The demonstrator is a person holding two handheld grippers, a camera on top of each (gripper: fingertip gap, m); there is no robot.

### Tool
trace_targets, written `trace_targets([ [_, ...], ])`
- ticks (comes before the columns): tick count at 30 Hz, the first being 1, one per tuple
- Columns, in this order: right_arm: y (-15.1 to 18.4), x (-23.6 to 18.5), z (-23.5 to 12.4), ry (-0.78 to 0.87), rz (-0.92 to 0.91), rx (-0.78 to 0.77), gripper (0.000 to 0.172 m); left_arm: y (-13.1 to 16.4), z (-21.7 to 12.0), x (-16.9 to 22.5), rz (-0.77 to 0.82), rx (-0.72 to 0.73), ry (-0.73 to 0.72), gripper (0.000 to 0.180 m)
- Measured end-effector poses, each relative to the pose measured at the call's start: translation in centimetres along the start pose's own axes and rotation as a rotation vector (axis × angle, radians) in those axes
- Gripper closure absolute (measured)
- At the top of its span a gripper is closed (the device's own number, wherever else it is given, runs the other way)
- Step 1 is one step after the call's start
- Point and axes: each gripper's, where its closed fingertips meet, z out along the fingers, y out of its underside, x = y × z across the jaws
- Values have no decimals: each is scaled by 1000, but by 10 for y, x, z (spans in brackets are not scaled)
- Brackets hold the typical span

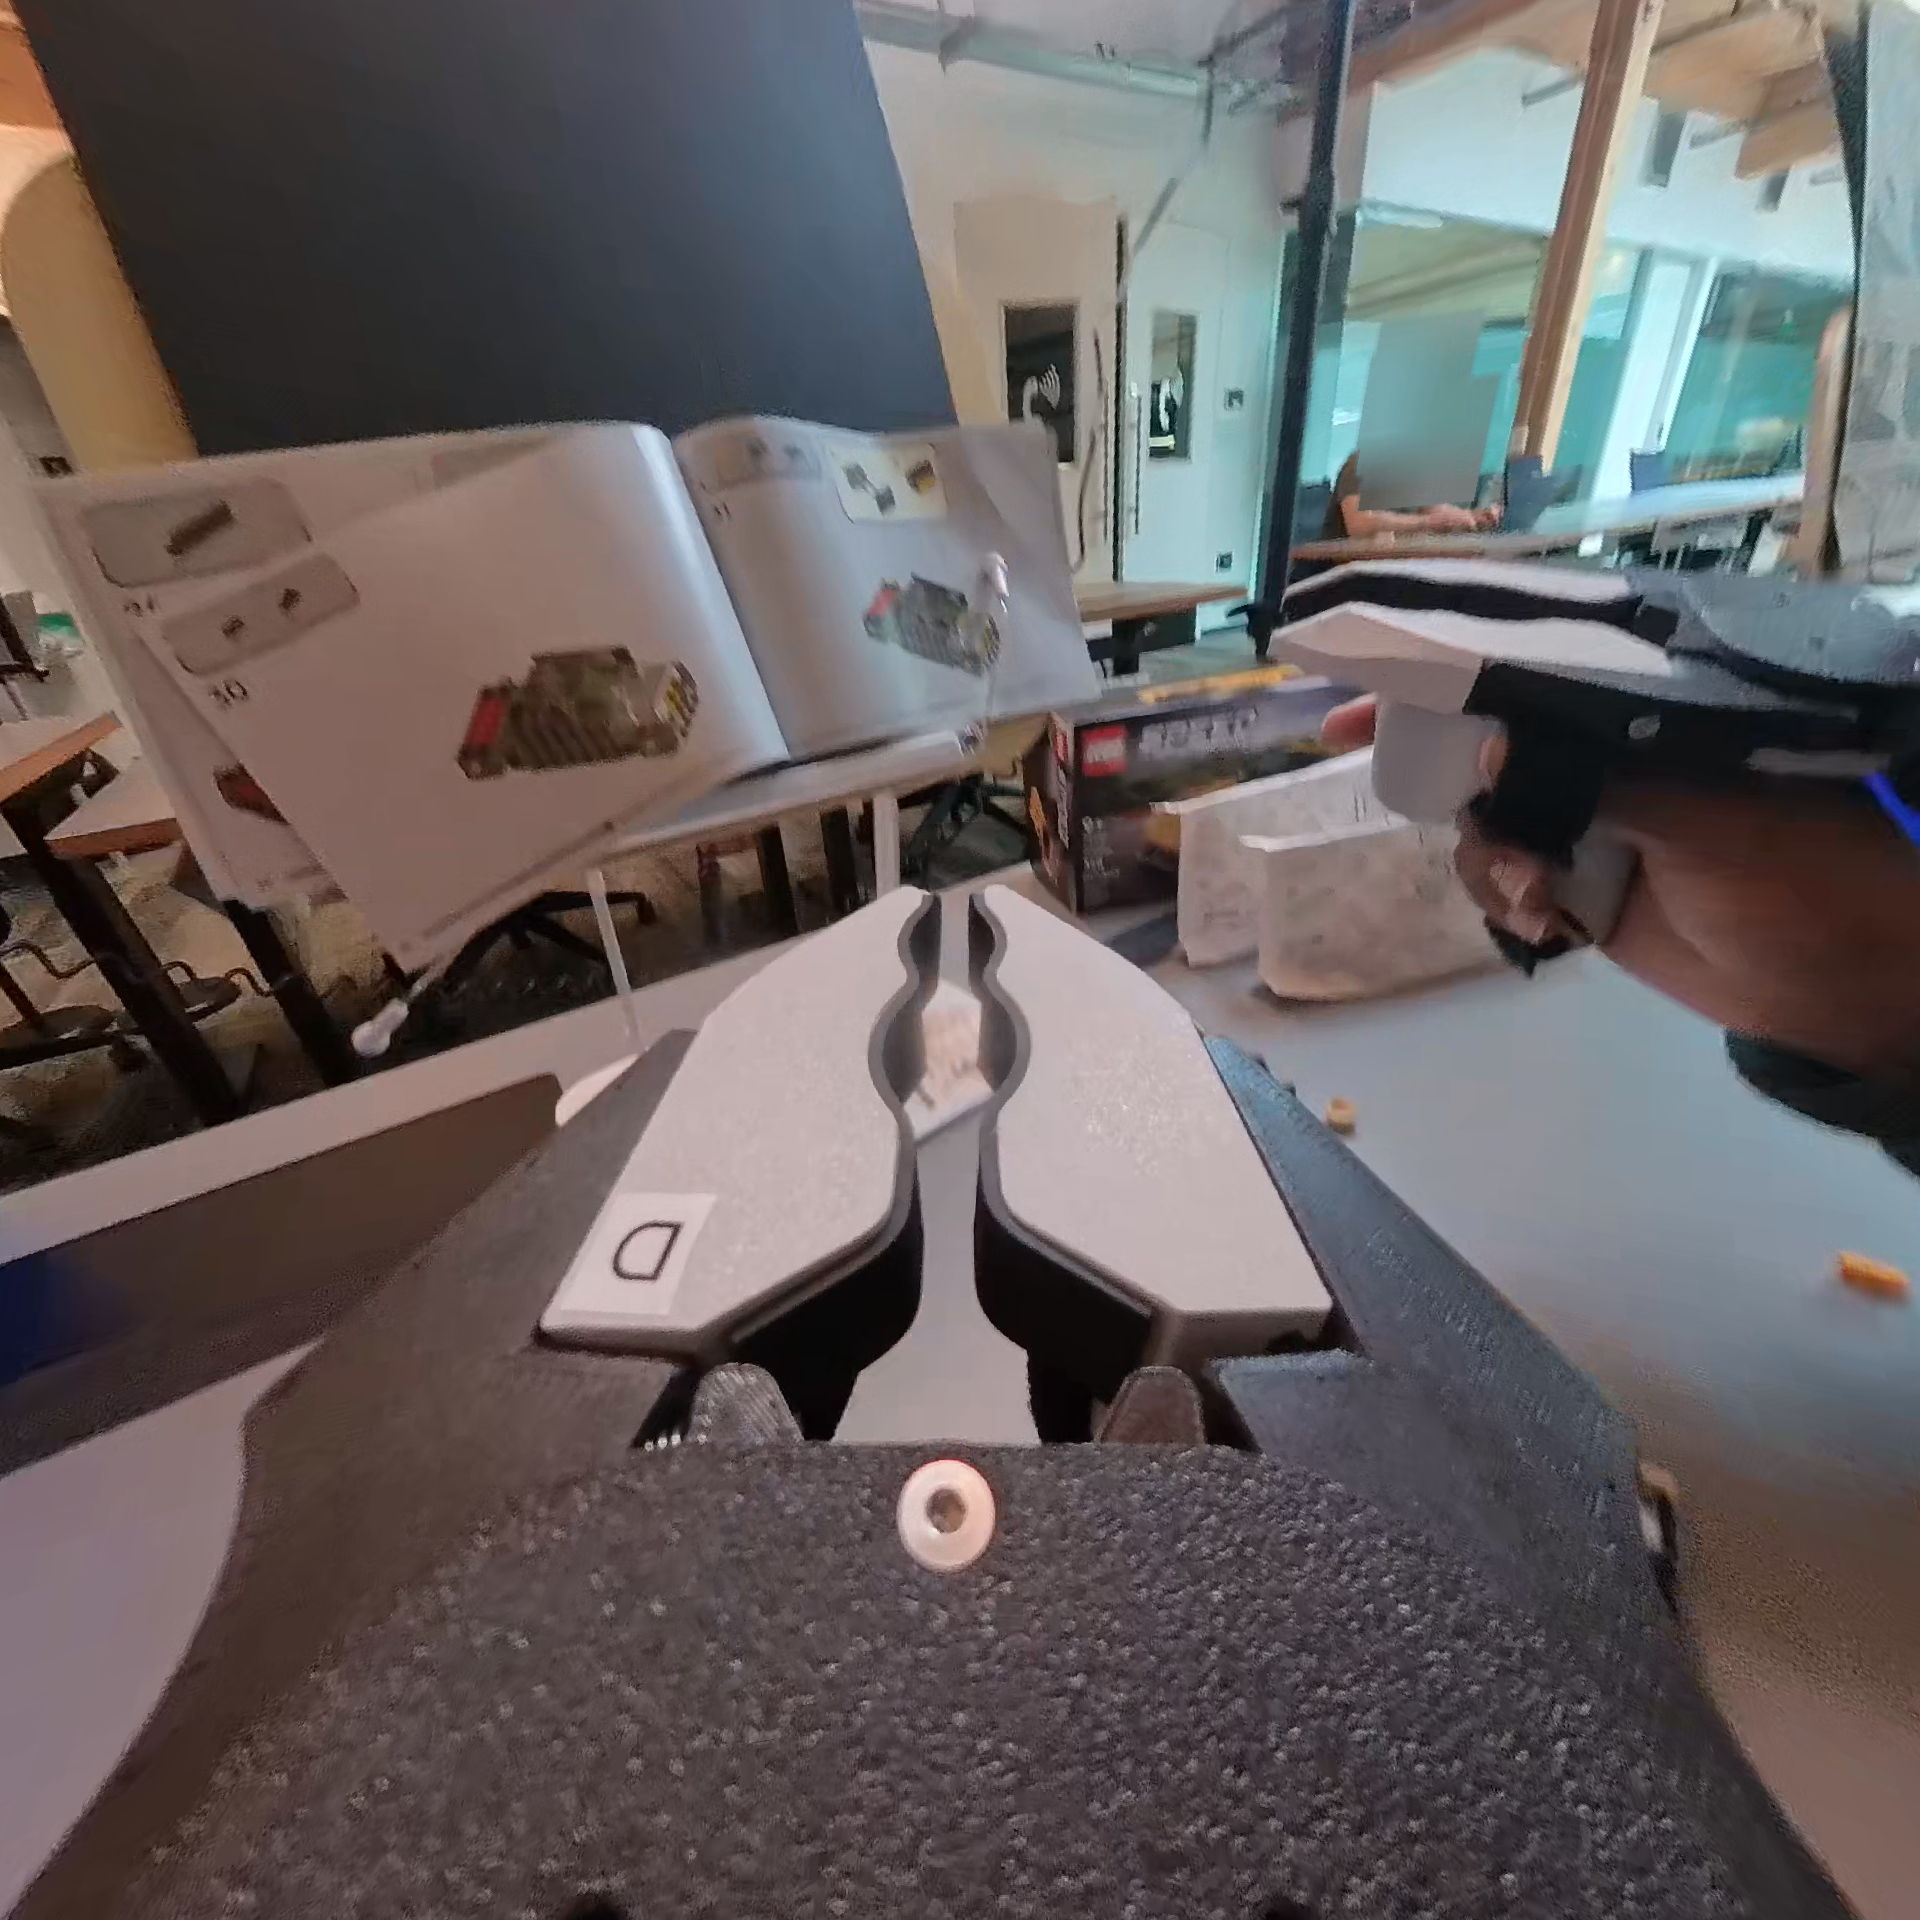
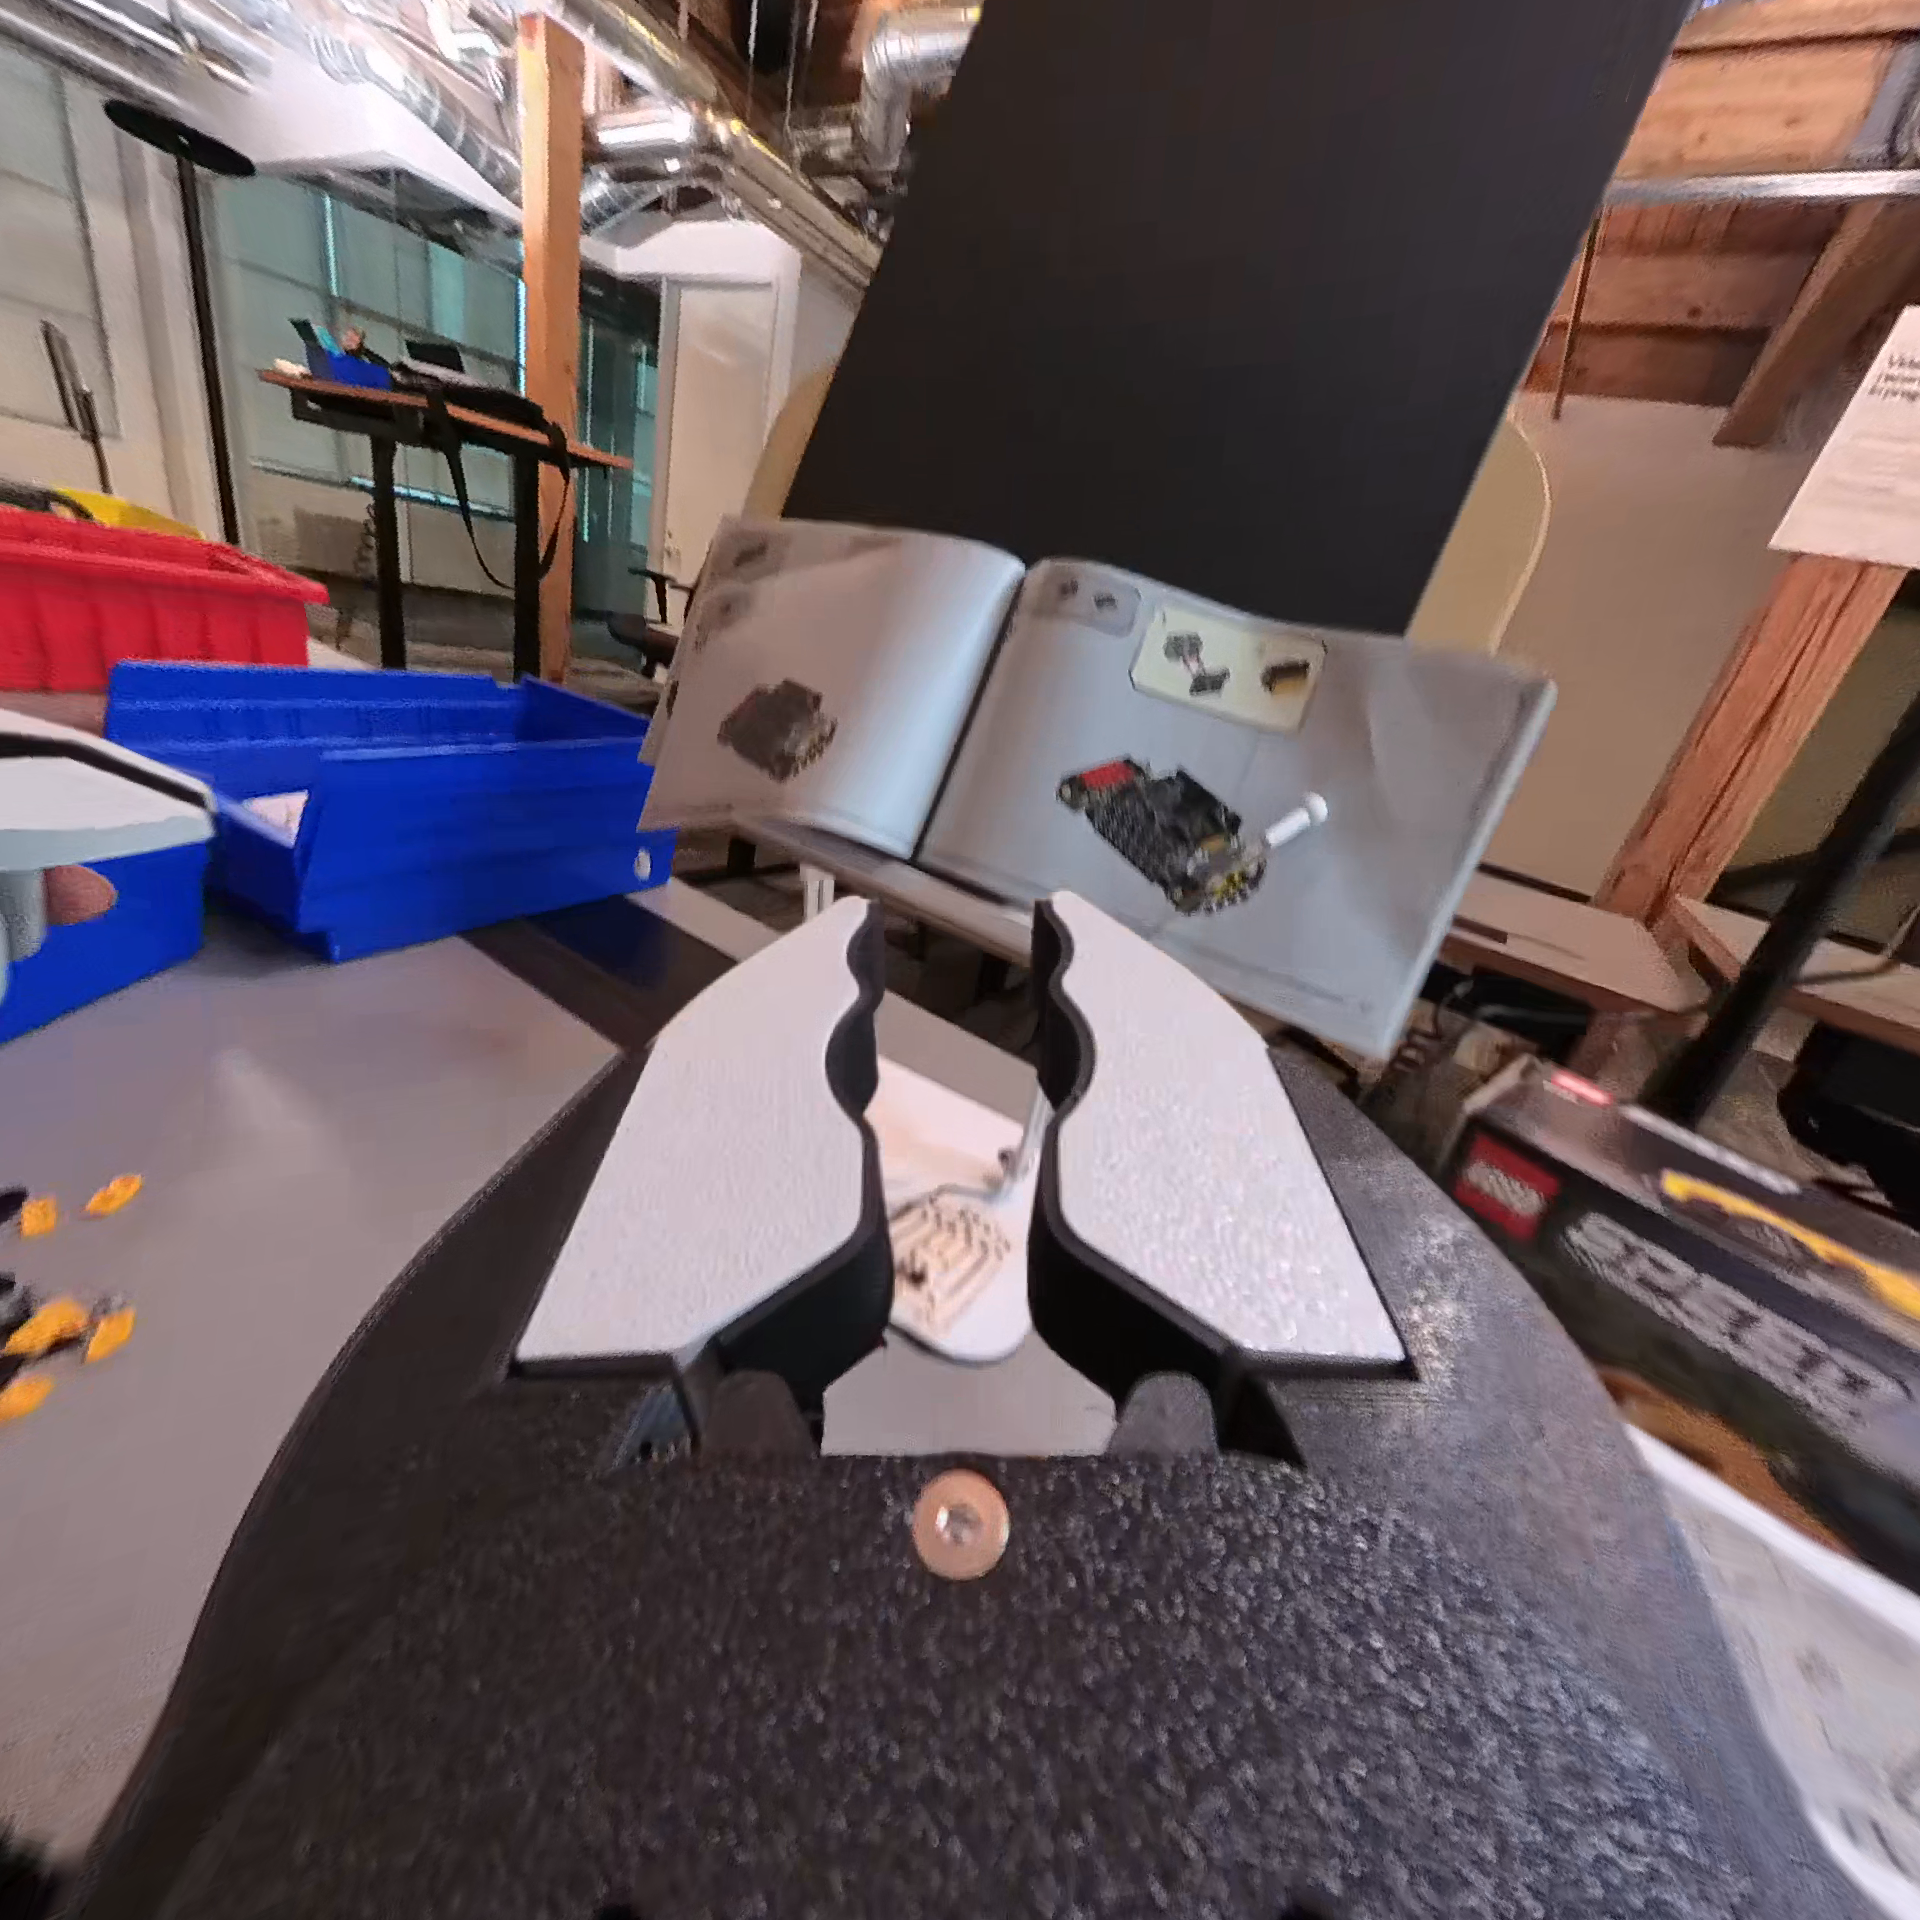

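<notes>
Black textured housing fills the bottom of both wrist views, and from it the left gripper (image 1: 954, 914) reaches to mid-frame with its grey fingers (image 1: 810, 1101) drawn almost together on nothing, a thin slit between the tips. Right gripper (image 2: 954, 914) stands clearly parted and bare above the grey table (image 2: 270, 1101), facing the open instruction booklet (image 2: 1299, 831) propped centre frame, with blue bins (image 2: 416, 790) at left.
</notes>
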Motion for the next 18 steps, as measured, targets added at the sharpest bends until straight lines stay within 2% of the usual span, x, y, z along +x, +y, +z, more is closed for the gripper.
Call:
trace_targets([
  [4,-22,-5,42,8,-9,40,145,-24,34,-34,-128,91,-56,177],
  [7,-25,-12,72,12,-51,27,143,-21,47,-65,-150,124,-141,177],
  [12,-6,-28,110,6,-94,-47,126,-3,41,-91,-87,100,-222,177],
  [16,15,-42,138,36,-167,-84,108,0,35,-95,-17,84,-242,176],
  [18,23,-49,153,44,-211,-105,105,4,36,-94,-30,79,-230,176],
])
